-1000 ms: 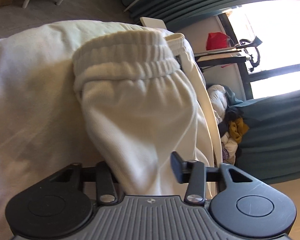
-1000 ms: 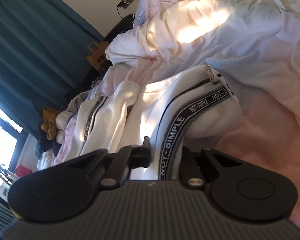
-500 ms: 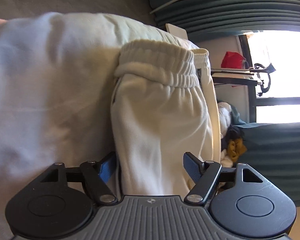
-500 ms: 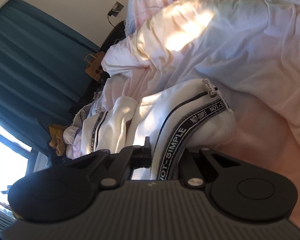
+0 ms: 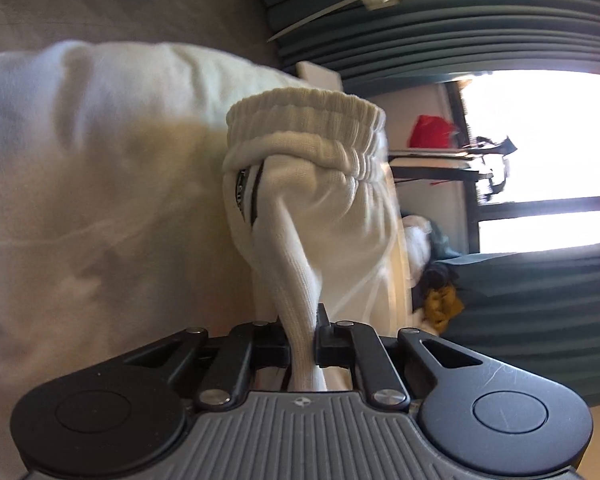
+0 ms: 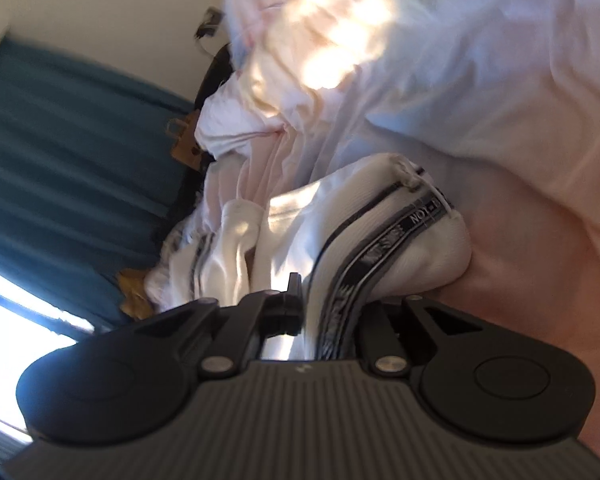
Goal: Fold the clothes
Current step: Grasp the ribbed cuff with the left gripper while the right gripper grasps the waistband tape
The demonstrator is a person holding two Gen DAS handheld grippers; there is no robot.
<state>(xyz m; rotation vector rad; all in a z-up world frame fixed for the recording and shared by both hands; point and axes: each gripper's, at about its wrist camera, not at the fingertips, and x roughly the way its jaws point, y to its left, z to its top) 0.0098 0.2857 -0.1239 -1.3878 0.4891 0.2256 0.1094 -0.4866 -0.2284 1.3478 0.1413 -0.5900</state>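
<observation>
Left claw (image 5: 302,344) pinches a bunched fold of the white pants (image 5: 316,208) — right claw (image 6: 328,320) grips their striped side (image 6: 364,264), jaws easing open, over the bed (image 6: 520,280).

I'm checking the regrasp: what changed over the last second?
The left gripper opened, then clamped a bunched fold of the white trousers, near the elastic waistband. The right gripper stayed shut on the side stripe.

Trousers (image 5: 324,216): soft ribbed knit cloth, matt. Claw (image 5: 302,344): matt black plastic. Bedsheet (image 6: 500,80): smooth, crumpled cloth.
</observation>
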